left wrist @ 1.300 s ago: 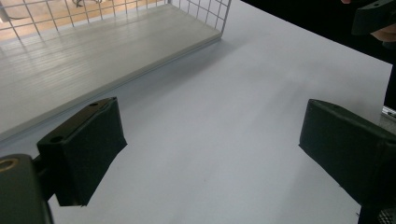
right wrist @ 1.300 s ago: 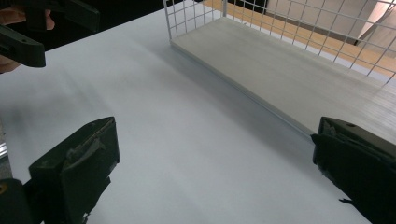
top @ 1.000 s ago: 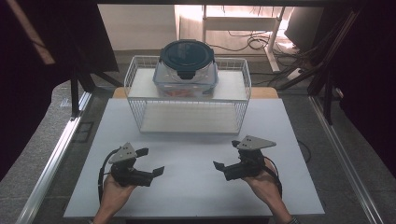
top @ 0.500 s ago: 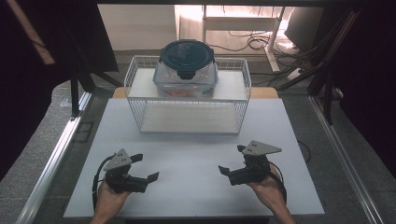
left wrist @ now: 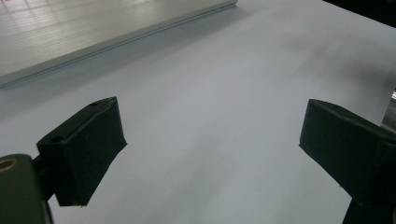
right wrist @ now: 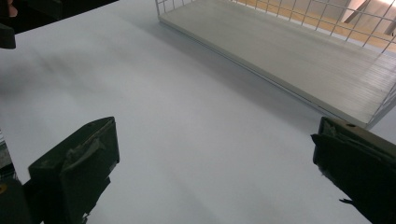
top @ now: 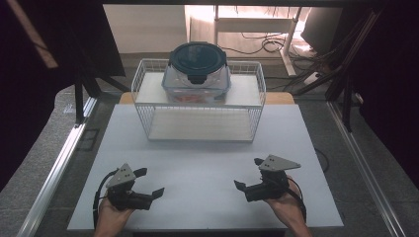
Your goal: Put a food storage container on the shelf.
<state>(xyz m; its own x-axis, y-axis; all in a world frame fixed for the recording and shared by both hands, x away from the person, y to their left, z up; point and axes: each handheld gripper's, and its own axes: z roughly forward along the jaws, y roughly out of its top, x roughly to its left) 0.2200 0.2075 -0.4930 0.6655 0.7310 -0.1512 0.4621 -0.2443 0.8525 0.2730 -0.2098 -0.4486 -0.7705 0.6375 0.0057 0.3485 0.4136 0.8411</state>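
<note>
A clear food container with a dark round lid [top: 198, 69] stands on the upper shelf of a white wire rack [top: 198, 101] at the back of the white table [top: 207, 163]. My left gripper [top: 149, 182] rests low near the front left, jaws spread wide over bare table, nothing between them. In the left gripper view its gripper [left wrist: 210, 154] frames only white surface. My right gripper [top: 248, 174] sits at the front right, also open and empty, pointing left. The right gripper view has its gripper [right wrist: 215, 163] aimed toward the rack's lower shelf [right wrist: 299, 51].
The rack's lower shelf [top: 200, 126] holds nothing. A metal rail [top: 54, 168] runs along the table's left side and another [top: 363, 168] along the right. Cables and a desk frame [top: 267, 39] lie on the floor behind.
Both hands have drawn back toward the front edge of the table, the left one also a little leftward. Both grippers stayed open. The container and rack have not moved.
</note>
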